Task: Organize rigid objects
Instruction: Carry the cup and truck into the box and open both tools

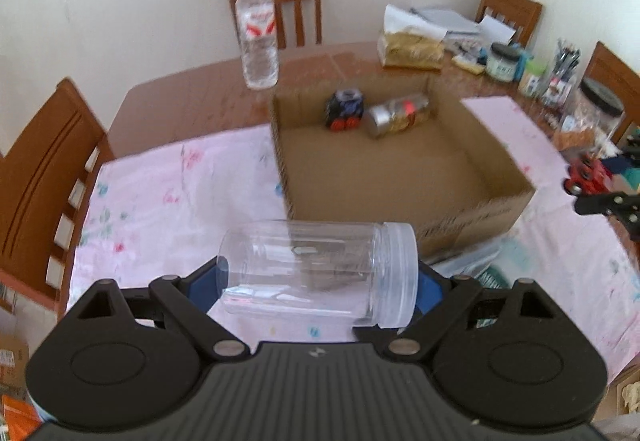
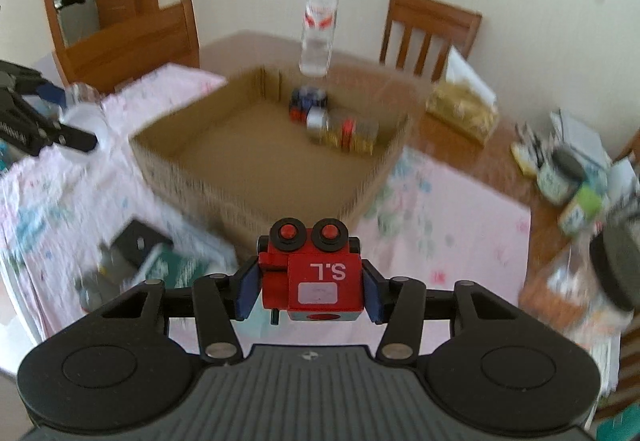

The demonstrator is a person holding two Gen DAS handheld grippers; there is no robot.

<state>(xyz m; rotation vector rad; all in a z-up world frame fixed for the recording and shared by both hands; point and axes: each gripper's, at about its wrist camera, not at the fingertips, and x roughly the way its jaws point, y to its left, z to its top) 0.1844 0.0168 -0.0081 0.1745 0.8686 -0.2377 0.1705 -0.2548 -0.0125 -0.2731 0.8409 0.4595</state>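
The left gripper [image 1: 318, 277] clamped a clear plastic jar [image 1: 318, 271] sideways in wide-spread jaws, just before the cardboard box [image 1: 400, 161]. The right gripper [image 2: 310, 291], jaws narrow, pinched a red toy train [image 2: 312, 273] near that box, which held a blue toy train [image 1: 345, 109] beside a tin can [image 1: 398, 115].

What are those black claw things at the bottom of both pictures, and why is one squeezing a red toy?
They are grabbing tools a person holds, one per hand, each carrying a camera that looks along its jaws. The left gripper has its jaws closed on a clear plastic jar with a screw lid, held sideways. The right gripper has its jaws closed on a red wooden toy train car with black wheels. Ahead, on a table with a pink flowered cloth, sits an open brown cardboard box holding a dark toy car and a shiny lying jar.
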